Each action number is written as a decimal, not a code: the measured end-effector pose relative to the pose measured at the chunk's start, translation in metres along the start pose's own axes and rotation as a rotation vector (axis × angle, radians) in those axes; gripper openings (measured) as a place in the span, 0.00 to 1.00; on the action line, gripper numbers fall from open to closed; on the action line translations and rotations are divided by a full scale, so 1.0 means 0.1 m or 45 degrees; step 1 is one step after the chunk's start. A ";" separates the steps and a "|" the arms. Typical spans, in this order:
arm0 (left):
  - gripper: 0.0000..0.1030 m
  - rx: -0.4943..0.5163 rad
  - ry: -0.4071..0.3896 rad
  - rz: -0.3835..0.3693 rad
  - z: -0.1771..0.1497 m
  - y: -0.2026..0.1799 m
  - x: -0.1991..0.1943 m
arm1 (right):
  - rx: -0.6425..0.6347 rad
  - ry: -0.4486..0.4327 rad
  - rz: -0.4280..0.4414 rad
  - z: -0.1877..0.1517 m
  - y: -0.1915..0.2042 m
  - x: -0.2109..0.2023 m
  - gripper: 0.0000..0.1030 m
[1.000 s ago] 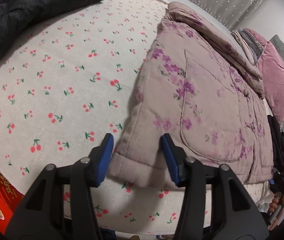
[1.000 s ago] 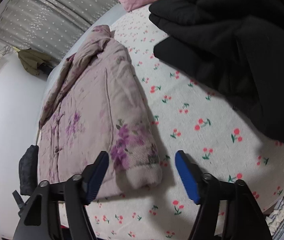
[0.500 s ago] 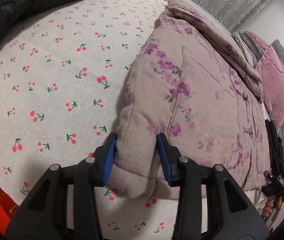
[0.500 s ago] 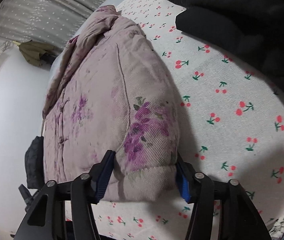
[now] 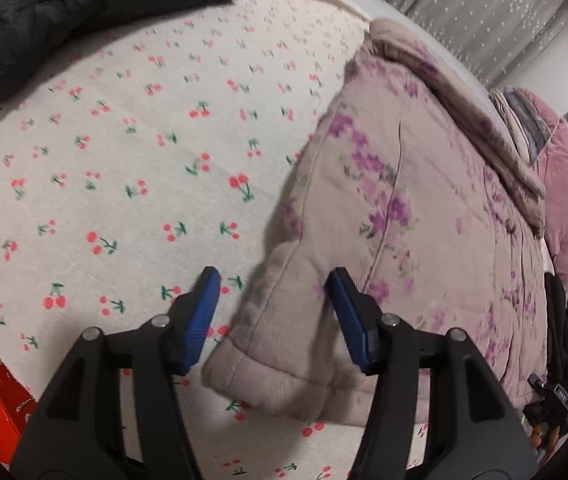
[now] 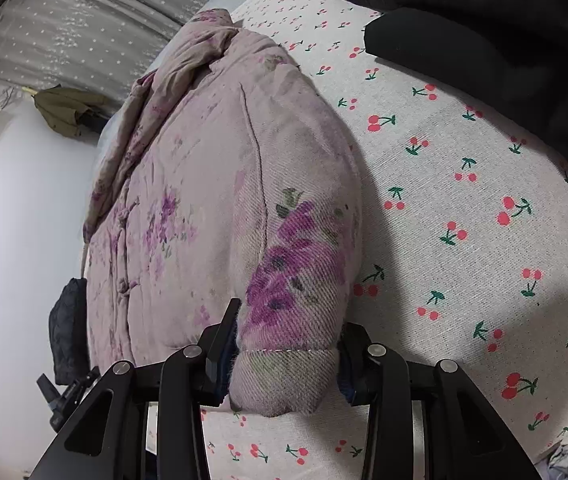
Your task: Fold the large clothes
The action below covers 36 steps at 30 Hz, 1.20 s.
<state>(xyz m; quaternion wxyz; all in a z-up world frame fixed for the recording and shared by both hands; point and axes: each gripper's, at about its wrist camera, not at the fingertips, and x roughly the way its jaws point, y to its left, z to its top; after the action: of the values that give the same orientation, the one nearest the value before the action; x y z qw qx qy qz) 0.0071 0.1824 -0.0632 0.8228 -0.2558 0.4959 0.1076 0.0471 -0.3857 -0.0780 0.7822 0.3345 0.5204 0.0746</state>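
Cherry-print bedspread [image 5: 124,168] carries the floral padded jacket [image 5: 404,200]: right gripper [image 6: 284,344] clamps a corner (just closing), left gripper [image 5: 272,312], just opening, straddles its corner unpinched; regrip, then fold.

My left gripper [image 5: 272,316] and right gripper [image 6: 284,344] are matte black, angular frames with triangular cut-outs, silver round screws [image 5: 160,321] at the pivots, and ribbed blue pads [image 5: 200,320].
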 end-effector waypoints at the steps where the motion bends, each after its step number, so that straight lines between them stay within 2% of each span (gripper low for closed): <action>1: 0.57 0.005 -0.004 0.002 0.00 0.00 0.00 | -0.001 0.000 -0.005 0.00 0.00 0.00 0.39; 5: 0.57 0.020 0.002 -0.019 -0.03 -0.03 0.01 | -0.012 -0.012 -0.050 0.00 0.04 0.01 0.40; 7: 0.35 0.050 0.007 -0.047 -0.05 -0.09 0.00 | -0.027 -0.019 -0.077 -0.01 0.08 0.02 0.41; 9: 0.32 0.081 -0.001 -0.034 -0.08 -0.14 0.00 | -0.052 -0.036 -0.112 -0.02 0.13 0.01 0.41; 14: 0.33 0.079 0.007 -0.012 -0.09 -0.15 0.02 | -0.099 -0.073 -0.210 -0.05 0.25 0.04 0.38; 16: 0.34 0.114 0.002 0.015 -0.11 -0.19 0.04 | -0.121 -0.085 -0.238 -0.05 0.30 0.06 0.36; 19: 0.38 0.145 -0.004 0.042 -0.13 -0.23 0.06 | -0.139 -0.082 -0.265 -0.06 0.33 0.09 0.34; 22: 0.38 0.113 -0.005 0.025 -0.12 -0.20 0.08 | -0.152 -0.083 -0.272 -0.06 0.36 0.11 0.32; 27: 0.38 0.039 -0.015 -0.018 -0.10 -0.14 0.06 | -0.185 -0.123 -0.252 -0.08 0.43 0.06 0.24; 28: 0.27 0.032 -0.027 -0.024 -0.11 -0.14 0.03 | -0.187 -0.150 -0.233 -0.09 0.44 0.01 0.22; 30: 0.20 0.044 -0.053 -0.047 -0.12 -0.17 -0.03 | -0.197 -0.208 -0.189 -0.11 0.47 -0.09 0.20; 33: 0.17 0.089 -0.133 -0.053 -0.15 -0.23 -0.17 | -0.208 -0.289 -0.138 -0.15 0.51 -0.23 0.19; 36: 0.16 0.098 -0.222 -0.137 -0.14 -0.19 -0.37 | -0.181 -0.341 -0.043 -0.19 0.48 -0.38 0.17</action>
<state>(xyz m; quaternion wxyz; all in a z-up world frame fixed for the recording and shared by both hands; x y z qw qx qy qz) -0.0133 0.1616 -0.0297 0.8766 -0.2400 0.4119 0.0658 0.0245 -0.3584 -0.0249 0.8676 0.2762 0.4102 0.0527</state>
